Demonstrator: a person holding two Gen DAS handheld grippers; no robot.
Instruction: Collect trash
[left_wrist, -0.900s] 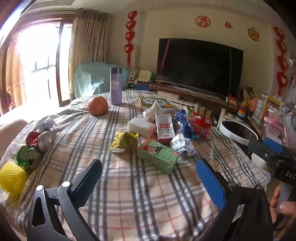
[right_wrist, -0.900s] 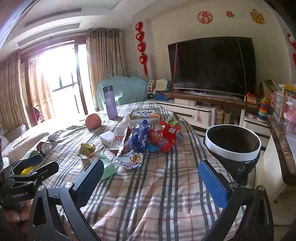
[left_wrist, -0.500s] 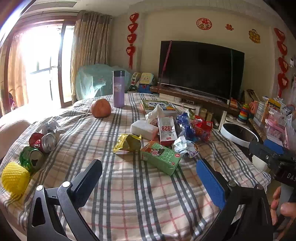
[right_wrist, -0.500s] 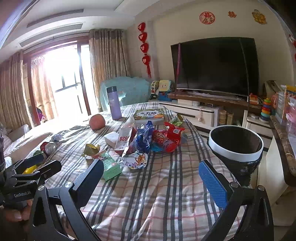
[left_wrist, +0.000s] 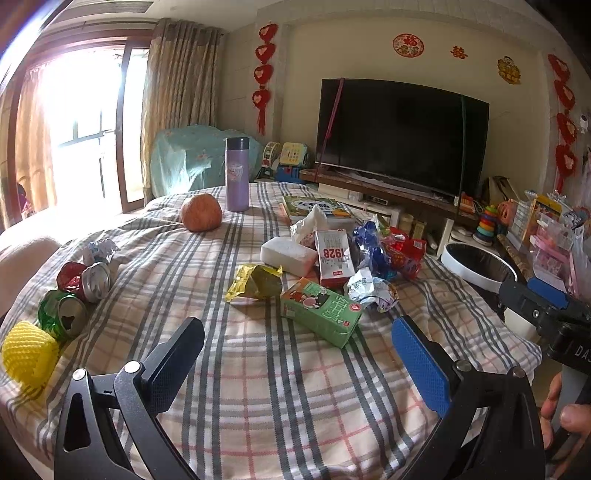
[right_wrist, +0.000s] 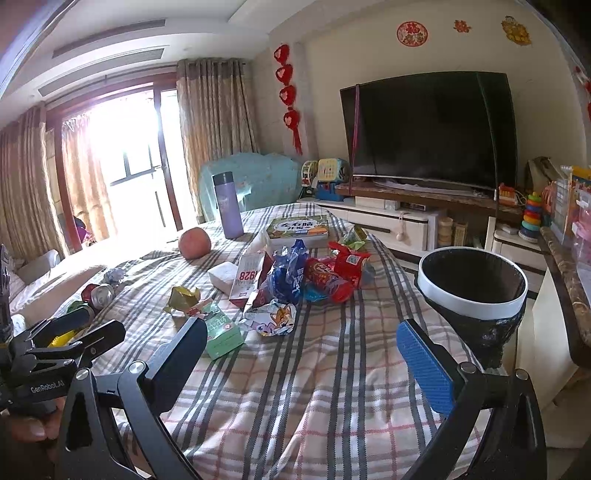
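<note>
Ahead, green carton (left_wrist: 320, 312) beyond left hand-held gripper (left_wrist: 297, 352), right hand-held gripper (right_wrist: 301, 354), both spread wide, empty

Daylight pours in through the window (left_wrist: 88, 122) at far left, which is blown out to white in both views and washes the near curtains (right_wrist: 218, 140). The room is otherwise evenly bright, with soft shadows under the litter. The dark television (left_wrist: 402, 136) shows faint reflections. Fisheye bending curves the walls and ceiling, corners vignette to black, and focus stays sharp throughout.
</note>
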